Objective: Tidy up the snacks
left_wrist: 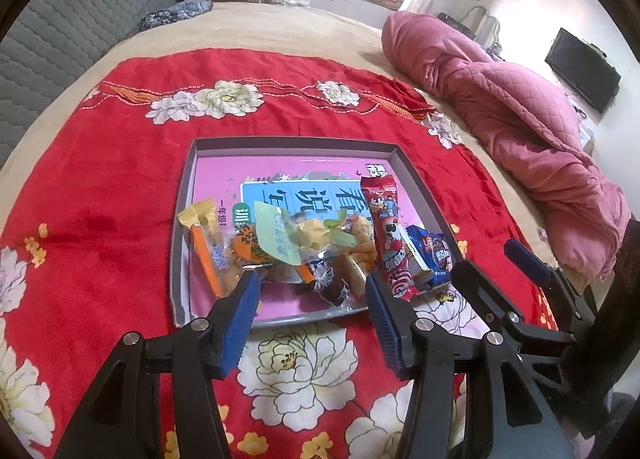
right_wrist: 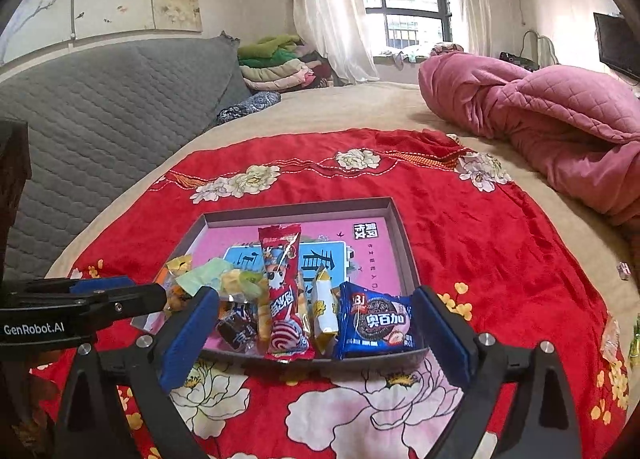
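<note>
Shallow grey box [right_wrist: 404,243] with a pink printed floor sits on the red floral blanket [right_wrist: 500,243] spread over the bed; snacks lie heaped along its near edge, with a tall red packet [right_wrist: 284,291] leaning upright mid-pile, a blue cookie packet [right_wrist: 376,321] at the right corner, and orange and green wrapped sweets [left_wrist: 260,247] at the left. Left gripper [left_wrist: 310,291] hangs over the near rim, jaws spread, nothing between them. Right gripper [right_wrist: 316,323] likewise gapes wide before the box, pinching nothing.

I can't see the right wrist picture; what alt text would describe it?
A shallow grey box of wrapped snacks sits on a red floral blanket on a bed, with a blue cookie packet nearest. The right gripper frames it, fingers open and empty.
</note>
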A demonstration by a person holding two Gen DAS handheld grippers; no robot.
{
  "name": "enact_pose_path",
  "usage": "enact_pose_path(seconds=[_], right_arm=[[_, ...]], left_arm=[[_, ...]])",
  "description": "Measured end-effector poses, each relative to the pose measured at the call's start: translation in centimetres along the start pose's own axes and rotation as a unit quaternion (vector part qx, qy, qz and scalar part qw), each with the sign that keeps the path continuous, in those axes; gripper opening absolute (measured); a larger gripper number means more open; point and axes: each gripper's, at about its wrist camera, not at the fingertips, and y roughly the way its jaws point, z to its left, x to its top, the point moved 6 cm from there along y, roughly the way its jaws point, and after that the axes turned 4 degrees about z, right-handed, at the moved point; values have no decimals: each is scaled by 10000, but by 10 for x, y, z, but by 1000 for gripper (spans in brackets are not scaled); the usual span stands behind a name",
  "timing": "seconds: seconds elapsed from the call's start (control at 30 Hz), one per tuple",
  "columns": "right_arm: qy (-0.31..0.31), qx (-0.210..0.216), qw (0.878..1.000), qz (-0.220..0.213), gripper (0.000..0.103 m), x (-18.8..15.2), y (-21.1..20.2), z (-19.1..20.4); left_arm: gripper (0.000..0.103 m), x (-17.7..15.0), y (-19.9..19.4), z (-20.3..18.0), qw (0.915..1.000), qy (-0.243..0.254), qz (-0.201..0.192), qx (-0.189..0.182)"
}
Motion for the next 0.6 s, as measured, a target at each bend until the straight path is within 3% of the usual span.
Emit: enact_pose_path(seconds=[0.6], right_arm=[[-103,-187,9997,-76,102,-6,-30,10]], left_arm=[[65,-22,-27,-7,10000,16,-64,-16]])
